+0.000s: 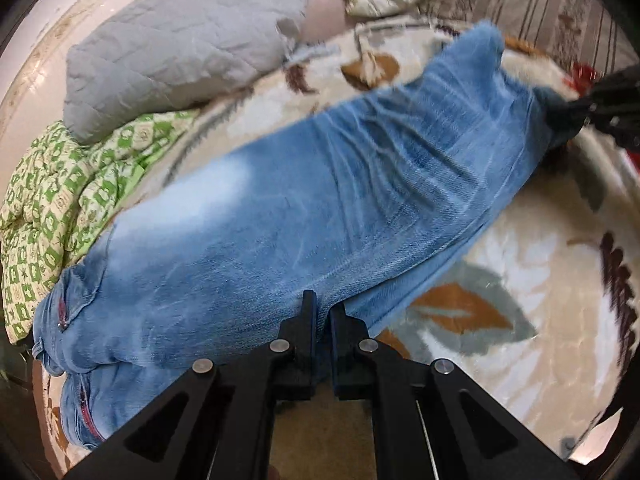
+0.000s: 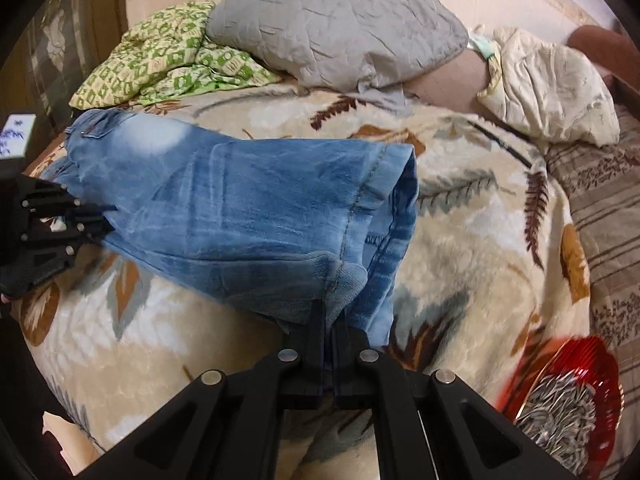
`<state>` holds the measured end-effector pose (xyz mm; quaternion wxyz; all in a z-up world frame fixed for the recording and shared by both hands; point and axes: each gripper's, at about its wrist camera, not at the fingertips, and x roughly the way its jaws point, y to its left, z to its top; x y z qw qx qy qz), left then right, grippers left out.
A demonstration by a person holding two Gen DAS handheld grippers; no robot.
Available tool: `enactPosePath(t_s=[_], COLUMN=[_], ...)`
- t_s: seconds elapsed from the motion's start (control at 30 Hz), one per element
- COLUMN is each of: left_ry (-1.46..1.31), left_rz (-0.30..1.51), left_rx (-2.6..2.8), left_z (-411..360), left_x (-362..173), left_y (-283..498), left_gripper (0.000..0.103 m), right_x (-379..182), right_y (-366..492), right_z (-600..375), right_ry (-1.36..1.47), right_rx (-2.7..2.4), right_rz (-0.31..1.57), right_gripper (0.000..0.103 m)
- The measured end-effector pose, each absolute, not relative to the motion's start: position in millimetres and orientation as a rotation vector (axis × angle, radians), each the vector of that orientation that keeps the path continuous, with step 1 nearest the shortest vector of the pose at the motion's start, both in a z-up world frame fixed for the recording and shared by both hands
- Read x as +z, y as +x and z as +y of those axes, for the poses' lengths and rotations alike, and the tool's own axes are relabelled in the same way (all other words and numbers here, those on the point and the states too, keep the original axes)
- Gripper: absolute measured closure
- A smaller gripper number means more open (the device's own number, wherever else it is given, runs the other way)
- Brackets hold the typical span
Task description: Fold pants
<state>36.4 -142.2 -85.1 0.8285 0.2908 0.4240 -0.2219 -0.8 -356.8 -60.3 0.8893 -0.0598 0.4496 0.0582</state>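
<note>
Light blue jeans (image 1: 304, 208) lie stretched across a cream leaf-patterned blanket (image 1: 500, 280) on a bed, the legs laid one on the other. My left gripper (image 1: 323, 312) is shut on the near long edge of the jeans, toward the waist end. My right gripper (image 2: 329, 316) is shut on the jeans (image 2: 248, 208) at the leg hems, which hang folded and lifted a little. In the left wrist view the right gripper (image 1: 580, 110) shows at the far right. In the right wrist view the left gripper (image 2: 102, 216) shows at the left edge.
A grey quilted pillow (image 2: 340, 24) and a green checked quilt (image 2: 168, 56) lie at the head of the bed. A cream bundle (image 2: 552, 88) sits at the right. A red bowl of seeds (image 2: 568, 404) stands on the blanket near my right gripper.
</note>
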Motion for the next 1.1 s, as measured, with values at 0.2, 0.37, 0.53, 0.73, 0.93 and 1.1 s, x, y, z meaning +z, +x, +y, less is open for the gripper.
enactPosePath(t_s=[0.2,0.37,0.53,0.73,0.93,1.1], left_ry=[0.582,0.518,0.417,0.339,0.267,0.212], left_rz=[0.908,0.882,0.773,0.712,0.698,0.713], left_rx=[-0.457,-0.457,-0.405,-0.392,-0.364,-0.307], left_z=[-142,-133,-115,-91,-57,-17], left_x=[-82,-71,-45,-20,-9,-5], left_y=[40,43,35,31,28,29], left_gripper=[0.098,0.082,0.000,0.000,0.000,0.000], right_x=[-45,-10,28,36,30,20], right_y=[-12,-32,-42,-31,-8,9], right_z=[-363,-366,-376,-357,-313,-273], right_ry=[-0.073,-0.096,-0.050,-0.036,-0.039,-0.047], right_rx=[0.087,0.000,-0.056,-0.038,0.028,0.098], right_rz=[0.939,0.864,0.756,0.714,0.684,0.667], right_gripper=[0.099,0.001,0.000,0.000,0.000,0.000])
